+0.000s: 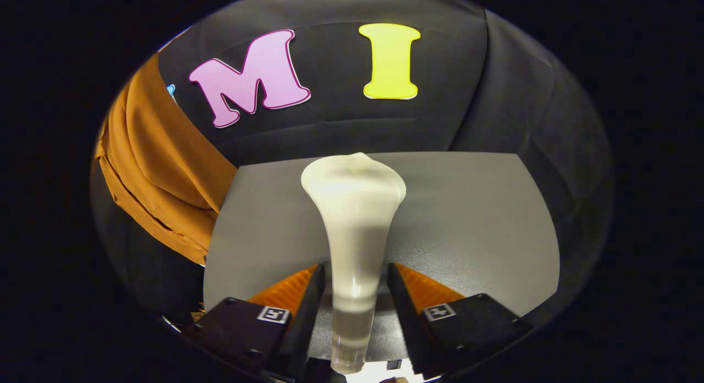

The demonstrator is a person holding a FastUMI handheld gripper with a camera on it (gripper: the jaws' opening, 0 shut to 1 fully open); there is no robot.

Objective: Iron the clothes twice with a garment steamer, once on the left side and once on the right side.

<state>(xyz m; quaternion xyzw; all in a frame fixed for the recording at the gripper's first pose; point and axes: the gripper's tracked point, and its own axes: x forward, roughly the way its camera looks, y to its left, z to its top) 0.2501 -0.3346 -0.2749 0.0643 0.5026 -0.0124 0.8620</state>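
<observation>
**Steamer held up over the table**

Here the gripper [356, 273] holds the steamer [352, 218]. Its two fingers [308, 300] are closed on the thin handle, one pressing on each side. The steamer is a pale cream colour. It starts thin between the fingers and gets wider as it goes up, ending in a broad, rounded head. The head points away from the fingers, toward the far wall. The low end of the handle looks clear, like glass.

Behind the steamer lies a grey table [473, 218]. Its top is flat and smooth. The steamer's head reaches up to the table's far edge.

To the left of the steamer, past the table's side edge, hangs an orange cloth [159, 168]. It falls in soft folds and has a hem along its low edge. The cloth is well apart from the steamer and does not touch it. The steamer's head is turned to the wall, not to the cloth.
</observation>
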